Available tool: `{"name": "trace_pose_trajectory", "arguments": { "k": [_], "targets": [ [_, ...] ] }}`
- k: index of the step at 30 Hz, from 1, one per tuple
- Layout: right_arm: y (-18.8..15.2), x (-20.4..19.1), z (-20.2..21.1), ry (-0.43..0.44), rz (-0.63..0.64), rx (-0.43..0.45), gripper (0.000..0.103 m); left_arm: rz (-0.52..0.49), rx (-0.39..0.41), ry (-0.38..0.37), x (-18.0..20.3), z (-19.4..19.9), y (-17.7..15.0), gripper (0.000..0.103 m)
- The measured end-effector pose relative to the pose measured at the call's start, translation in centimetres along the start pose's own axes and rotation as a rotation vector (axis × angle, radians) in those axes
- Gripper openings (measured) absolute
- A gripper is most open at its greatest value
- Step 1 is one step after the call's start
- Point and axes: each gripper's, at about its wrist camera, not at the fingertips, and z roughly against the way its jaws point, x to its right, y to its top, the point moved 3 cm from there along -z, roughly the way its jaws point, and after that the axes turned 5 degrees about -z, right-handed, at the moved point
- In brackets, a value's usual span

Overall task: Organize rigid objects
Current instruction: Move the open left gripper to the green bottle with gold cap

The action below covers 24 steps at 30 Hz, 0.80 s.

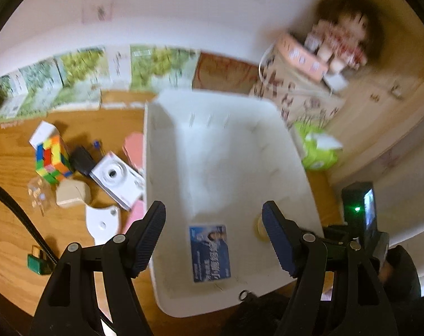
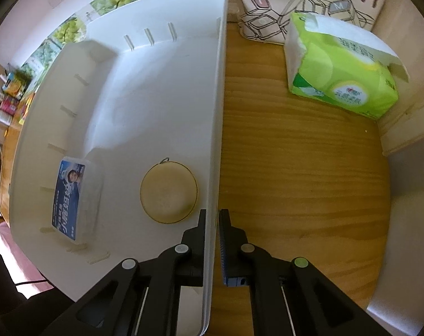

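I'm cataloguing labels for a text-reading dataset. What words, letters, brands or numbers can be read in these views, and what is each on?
"T", "U", "M", "M": single letters on drawn cubes on the white printed bag.
Blue-labelled clear box in the white bin: large white Chinese characters, too distorted to quote.
Green tissue pack: Chinese logo and side text, too small.
Boxes along the wall: blurred.

Left gripper (image 1: 214, 239) jaws wide apart, right gripper (image 2: 212, 225) jaws clamped

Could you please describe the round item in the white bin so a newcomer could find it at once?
Start at the white bin on the wooden table. Two things lie inside: a blue-labelled clear box and, nearer the wall gripped by the right gripper, a tan disc. It alone is round and unprinted.
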Motion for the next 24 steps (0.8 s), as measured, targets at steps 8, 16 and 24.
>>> {"name": "trace_pose_trajectory", "arguments": {
  "k": [8,16,24],
  "targets": [
    [0.4,-0.2,0.4,-0.043,-0.054,0.008,0.005,0.032,0.078,0.071,-4.3,2.9,-1.2,0.075],
    [0.9,-0.5,0.6,-0.087,-0.152,0.015,0.006,0.105,0.037,0.166,-10.3,4.1,-3.2,0.075],
    [0.7,-0.3,0.8,-0.156,-0.226,0.019,0.01,0.201,-0.01,0.194,-15.6,4.7,-5.2,0.075]
  ]
}}
